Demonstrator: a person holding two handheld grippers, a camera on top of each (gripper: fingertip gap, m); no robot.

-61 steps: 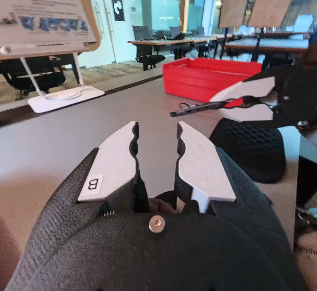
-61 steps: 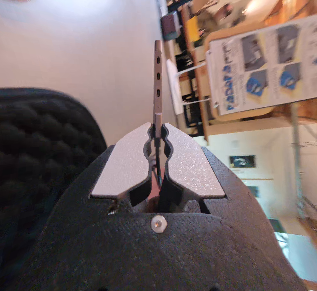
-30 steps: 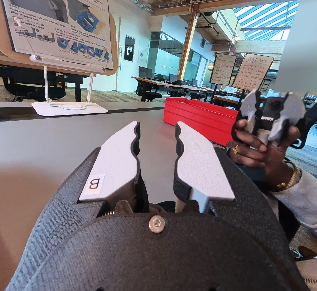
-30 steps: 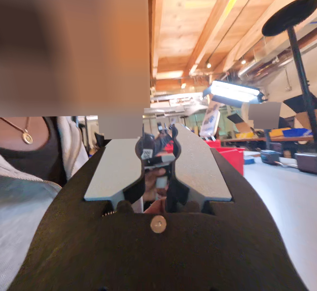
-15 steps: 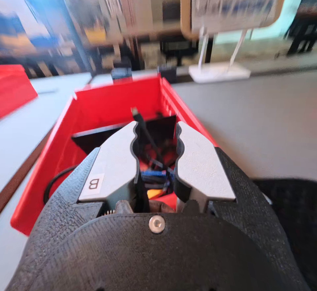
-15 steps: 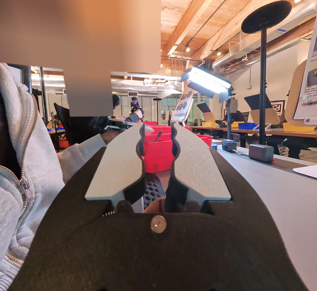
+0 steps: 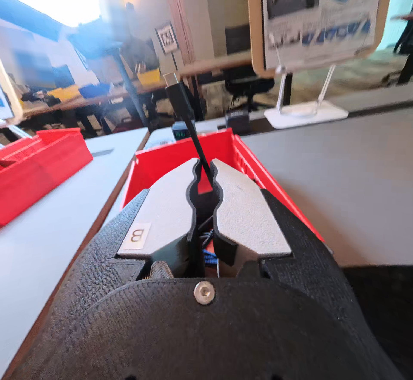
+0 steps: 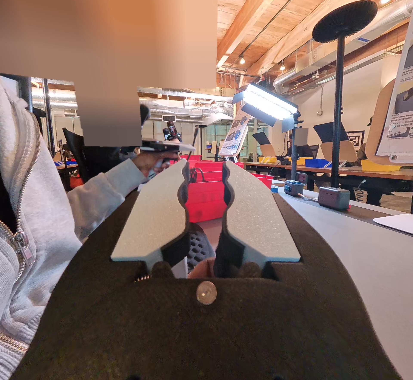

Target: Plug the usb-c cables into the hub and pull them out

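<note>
L gripper (image 7: 204, 165) pinches cable (image 7: 178, 98) | R gripper (image 8: 204, 168) empty, apart

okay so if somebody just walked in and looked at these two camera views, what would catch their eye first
In the left wrist view, the black usb-c cable sticks up from between the nearly closed fingers of the left gripper, its metal plug pointing at the ceiling above the bright red bin. In the right wrist view, the right gripper is open and empty, aimed at more red bins, with a lit panel lamp glowing beyond.
</note>
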